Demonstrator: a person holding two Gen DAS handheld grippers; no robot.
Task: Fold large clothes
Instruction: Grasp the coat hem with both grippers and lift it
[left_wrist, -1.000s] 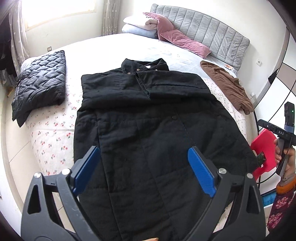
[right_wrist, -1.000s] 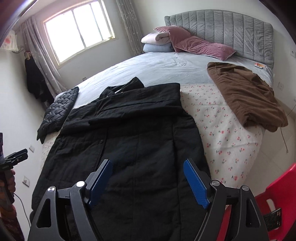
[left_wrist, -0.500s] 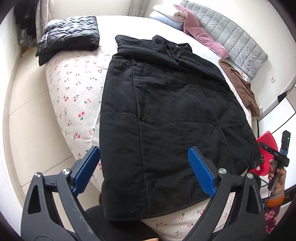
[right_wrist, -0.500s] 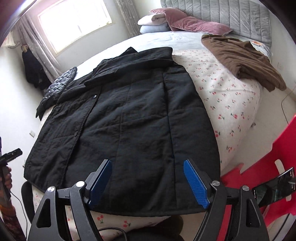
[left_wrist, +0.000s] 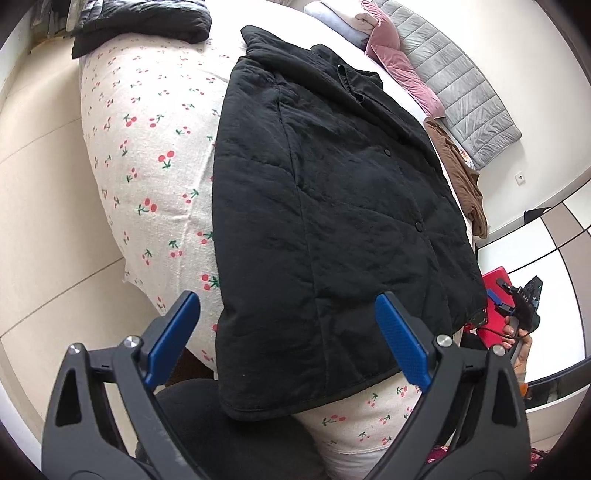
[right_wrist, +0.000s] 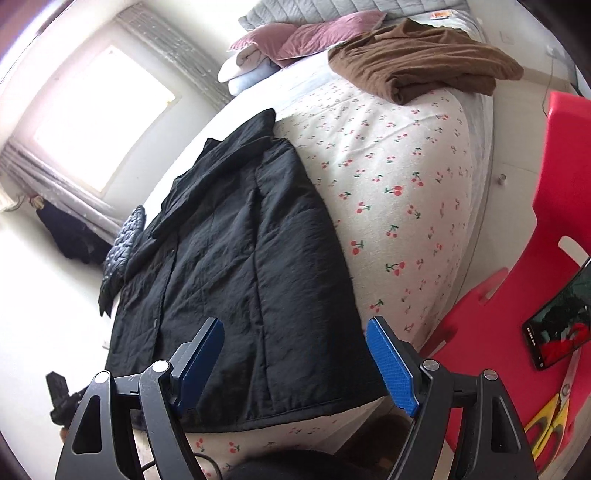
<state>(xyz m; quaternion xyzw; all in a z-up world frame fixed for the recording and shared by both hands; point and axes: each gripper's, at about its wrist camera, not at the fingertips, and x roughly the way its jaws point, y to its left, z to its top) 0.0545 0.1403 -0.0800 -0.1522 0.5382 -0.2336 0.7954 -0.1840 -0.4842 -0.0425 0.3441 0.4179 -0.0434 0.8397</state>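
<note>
Black padded coat (left_wrist: 332, 221) spread flat on the bed (left_wrist: 147, 155), front up, collar toward the grey headboard (left_wrist: 461, 85), hem hanging just over the near edge of the cherry-print sheet.

Left gripper (left_wrist: 288, 339) angled steeply down over the coat's near left hem corner, tilted by a roll of the wrist; jaws wide apart, nothing between the 2 blue pads (left_wrist: 402, 339), no contact with the cloth visible.

Right gripper (right_wrist: 295, 362) likewise pitched down and rolled, above the near right hem corner; jaws spread wide, empty, coat hem showing in the gap below them.

In the left wrist view, at the right edge, a hand (left_wrist: 517, 339) wrapped around the other gripper's handle, beside the coat's hem.

Brown garment (right_wrist: 417, 59) bunched at the far side of the bed, well apart from the coat; black quilted item (left_wrist: 140, 22) at the opposite far corner. Red plastic chair (right_wrist: 524, 266) just beside the bed, a phone (right_wrist: 557, 314) lying on it.
</note>
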